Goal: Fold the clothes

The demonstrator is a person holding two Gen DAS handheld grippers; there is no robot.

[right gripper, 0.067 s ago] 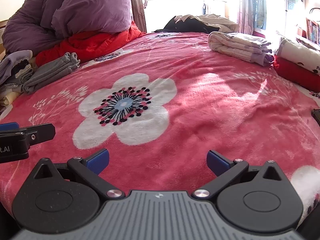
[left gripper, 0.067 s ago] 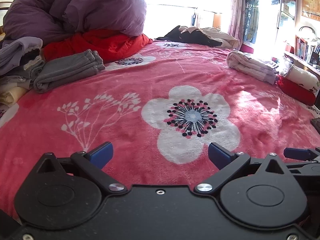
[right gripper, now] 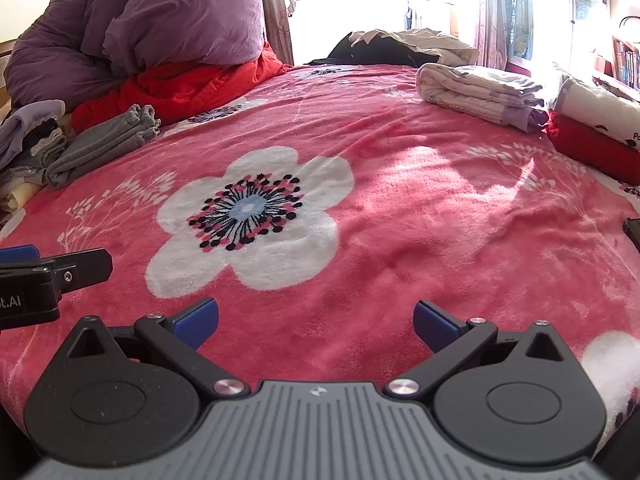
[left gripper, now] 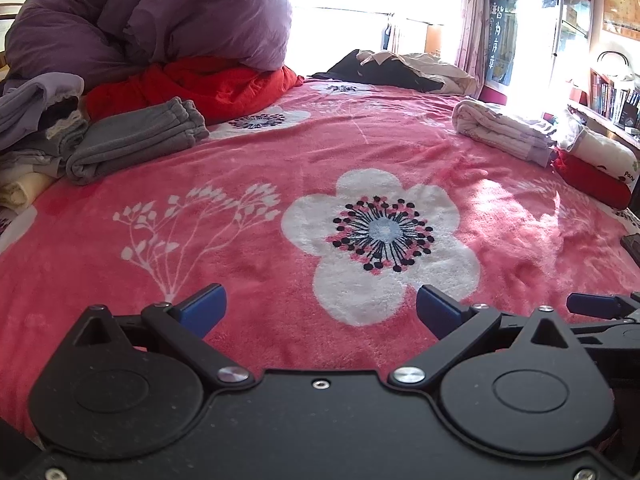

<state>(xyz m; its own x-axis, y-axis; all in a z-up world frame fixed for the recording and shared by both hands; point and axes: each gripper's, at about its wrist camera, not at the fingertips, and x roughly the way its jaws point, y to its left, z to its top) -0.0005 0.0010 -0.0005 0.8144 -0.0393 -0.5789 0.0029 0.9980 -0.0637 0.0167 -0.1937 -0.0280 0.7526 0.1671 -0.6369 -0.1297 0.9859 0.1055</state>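
Note:
A folded grey garment (left gripper: pixel 132 140) (right gripper: pixel 102 142) lies at the bed's far left, beside a stack of folded clothes (left gripper: pixel 30 132) (right gripper: pixel 28 140). At the far end sits an unfolded dark and beige heap (left gripper: pixel 396 70) (right gripper: pixel 404 46). My left gripper (left gripper: pixel 320 312) hovers low over the pink flowered blanket (left gripper: pixel 400 152) near its front edge, open, with only blanket between its blue pads. My right gripper (right gripper: pixel 316 322) hangs beside it, just to the right, also open and holding nothing. Each gripper's tip shows at the edge of the other's view.
A purple duvet (left gripper: pixel 160 12) rests on a red blanket (left gripper: pixel 200 84) at the back left. A rolled pale quilt (left gripper: pixel 504 132) (right gripper: pixel 480 92) and red and white pillows (left gripper: pixel 596 168) line the right side. A dark flat object (left gripper: pixel 632 244) lies at the right edge. Window and bookshelf stand beyond.

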